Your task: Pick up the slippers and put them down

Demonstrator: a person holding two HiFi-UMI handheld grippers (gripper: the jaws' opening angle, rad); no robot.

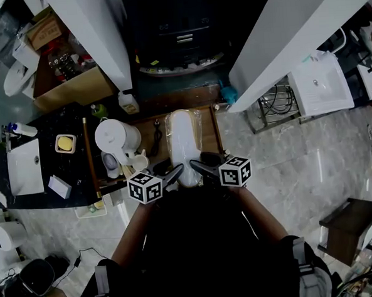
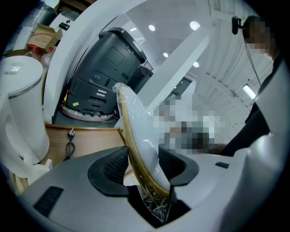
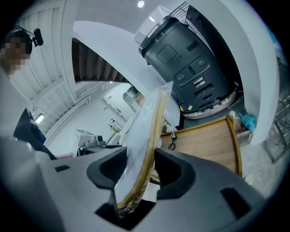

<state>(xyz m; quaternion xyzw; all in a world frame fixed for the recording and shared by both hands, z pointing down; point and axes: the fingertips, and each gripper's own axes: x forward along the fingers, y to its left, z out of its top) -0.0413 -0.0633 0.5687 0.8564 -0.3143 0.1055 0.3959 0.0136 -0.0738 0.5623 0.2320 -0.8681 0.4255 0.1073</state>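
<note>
A pair of white slippers (image 1: 184, 137) with tan soles, sealed in clear plastic, is held by its near end above a wooden tray (image 1: 207, 132). My left gripper (image 1: 177, 172) grips the pack from the left and my right gripper (image 1: 195, 167) from the right. In the left gripper view the slippers (image 2: 136, 131) stand on edge between the black pads, and the left gripper (image 2: 142, 168) is shut on them. In the right gripper view the same pack (image 3: 147, 136) runs up between the pads, and the right gripper (image 3: 139, 171) is shut on it too.
A white kettle (image 1: 117, 137) stands left of the tray, with a black plug and cable (image 1: 157, 140) lying on the wood. A dark machine (image 1: 179, 32) sits beyond. A dark counter with a white basin (image 1: 24, 167) is far left, and another white basin (image 1: 320, 86) at right.
</note>
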